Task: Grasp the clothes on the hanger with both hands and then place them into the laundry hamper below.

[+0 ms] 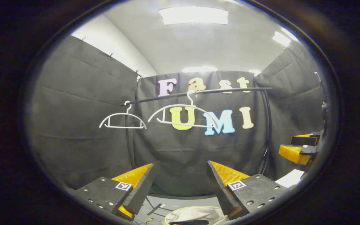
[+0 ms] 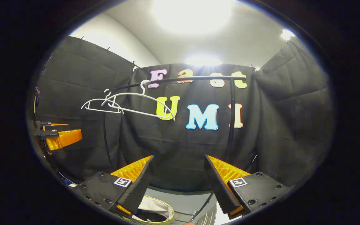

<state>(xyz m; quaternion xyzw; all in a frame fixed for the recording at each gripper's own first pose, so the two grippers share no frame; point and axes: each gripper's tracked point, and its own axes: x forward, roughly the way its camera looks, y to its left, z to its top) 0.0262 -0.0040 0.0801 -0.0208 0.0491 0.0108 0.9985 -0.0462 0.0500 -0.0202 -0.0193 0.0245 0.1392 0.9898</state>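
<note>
While both hangers hang bare on the rail, the clothes are seen down in the laundry hamper [image 1: 195, 215] at the bottom of the left gripper view, between the fingers of the left tongs [image 1: 180, 184]. A dark garment [image 1: 190, 222] lies inside the hamper against its pale lining. In the right gripper view the hamper [image 2: 155, 214] is seen low and left of centre, partly hidden behind the left finger of the right tongs [image 2: 178, 181], with a dark piece of clothing [image 2: 150, 216] in it below a white patch that cannot be told as lining or cloth.

Left tongs are spread wide, nothing held between the fingers. Right tongs are likewise spread wide, nothing gripped. Both are held up, pointed toward the back wall, well above the hamper.

Two white hangers are hooked on the black rail [image 1: 230, 90]: a smaller one [image 1: 122, 120] at the rail's left end and a larger one [image 1: 181, 115] near the middle, tilted. In the right gripper view the same pair, [image 2: 100, 104] and [image 2: 139, 103], is seen overlapping at the left end of the rail [image 2: 198, 78].

The right tongs are also caught at the far right edge of the left gripper view [image 1: 298, 150]; the left tongs appear at the far left edge of the right gripper view [image 2: 59, 137]. The hamper stands on a grey floor [image 1: 180, 204].
</note>
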